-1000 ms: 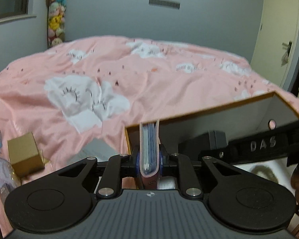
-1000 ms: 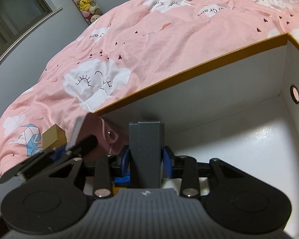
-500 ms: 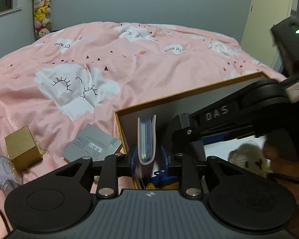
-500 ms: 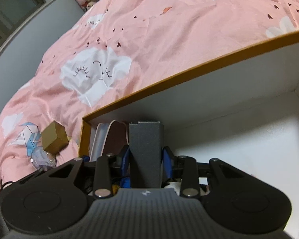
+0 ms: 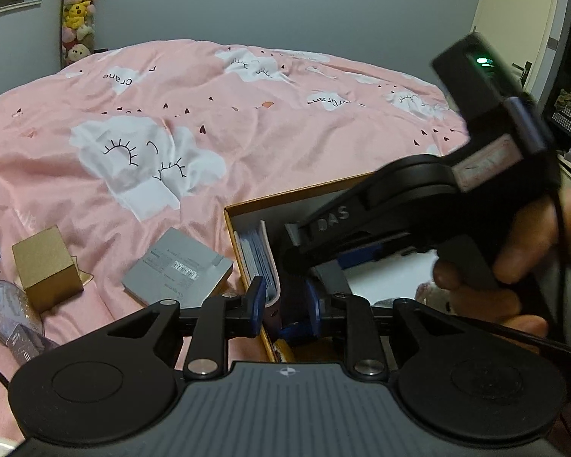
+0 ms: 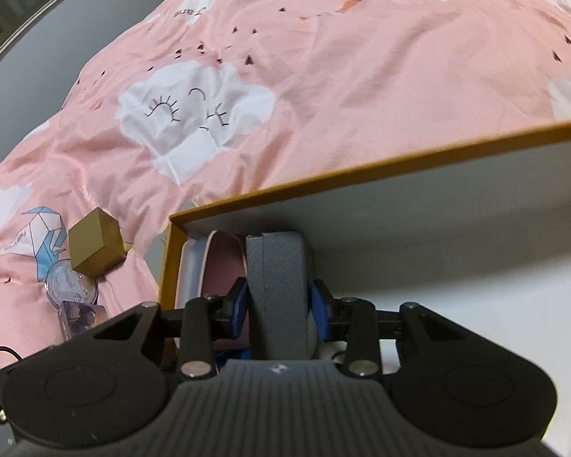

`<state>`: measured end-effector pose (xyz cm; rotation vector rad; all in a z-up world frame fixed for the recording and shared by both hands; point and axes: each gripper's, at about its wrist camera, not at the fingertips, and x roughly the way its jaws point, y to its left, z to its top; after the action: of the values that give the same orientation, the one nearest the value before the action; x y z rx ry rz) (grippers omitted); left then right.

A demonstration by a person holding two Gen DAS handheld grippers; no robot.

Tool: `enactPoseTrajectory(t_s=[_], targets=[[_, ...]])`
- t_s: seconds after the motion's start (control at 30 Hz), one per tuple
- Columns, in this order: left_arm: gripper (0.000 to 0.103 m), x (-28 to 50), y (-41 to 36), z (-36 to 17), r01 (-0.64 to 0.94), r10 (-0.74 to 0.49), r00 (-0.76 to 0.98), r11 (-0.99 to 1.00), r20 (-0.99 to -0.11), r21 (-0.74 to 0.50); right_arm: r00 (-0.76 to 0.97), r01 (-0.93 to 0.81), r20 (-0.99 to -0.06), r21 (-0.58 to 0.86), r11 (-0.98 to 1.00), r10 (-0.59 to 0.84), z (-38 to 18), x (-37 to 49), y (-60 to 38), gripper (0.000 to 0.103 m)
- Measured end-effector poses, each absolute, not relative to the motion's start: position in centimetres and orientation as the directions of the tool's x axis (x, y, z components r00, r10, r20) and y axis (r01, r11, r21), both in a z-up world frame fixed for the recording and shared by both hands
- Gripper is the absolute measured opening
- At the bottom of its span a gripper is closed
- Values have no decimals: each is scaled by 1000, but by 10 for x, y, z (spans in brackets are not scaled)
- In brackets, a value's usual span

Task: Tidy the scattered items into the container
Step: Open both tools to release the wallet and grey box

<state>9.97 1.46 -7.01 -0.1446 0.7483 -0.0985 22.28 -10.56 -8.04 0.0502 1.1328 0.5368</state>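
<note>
The container is a white box with an orange-brown rim [image 5: 247, 206] [image 6: 361, 175] on the pink bed. A pink card book [image 5: 264, 259] [image 6: 220, 262] stands inside it, leaning on the left wall. My left gripper [image 5: 284, 308] is open around the book's near end; its blue pads do not press on it. My right gripper [image 6: 278, 301] is shut on a dark grey case [image 6: 278, 289], held upright inside the box just right of the book. In the left wrist view the right gripper's body [image 5: 399, 205] and a hand [image 5: 521, 259] cover the box's right part.
Left of the box on the duvet lie a flat grey pack [image 5: 177, 270], a gold cube box [image 5: 45, 266] [image 6: 95, 247] and a clear round item [image 5: 7, 312] [image 6: 70, 285]. A plush toy [image 5: 434, 293] and a blue item [image 5: 297, 331] are inside the box.
The left jaws have come off the pink book, which now stands in the box, and the gripper has drawn back. The right gripper carried the grey case left, next to the book.
</note>
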Motion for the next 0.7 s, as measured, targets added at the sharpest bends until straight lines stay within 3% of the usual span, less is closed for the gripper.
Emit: enactPoseTrajectory(t_s=[0.2,0.43,0.6,0.7], targets=[[28,95,28,-73,-7,-128,713,982,-689,-190,304,-389,-848,306,869,434,-89,227,-98,42],[29,93,39,-73,-43,-129,713,973,-689,-227,287,-316,-782,468,825,553,-90,229,-118,45],[32,93,40,-73,-56,-117,717,973,-687,-225,339,-274,-743,508,816,577,-84,220,-132,44],[34,93,42,-74,-79,-107,716,969,-690,-232,399,-273,-743,464,843,538,-76,213,-138,37]])
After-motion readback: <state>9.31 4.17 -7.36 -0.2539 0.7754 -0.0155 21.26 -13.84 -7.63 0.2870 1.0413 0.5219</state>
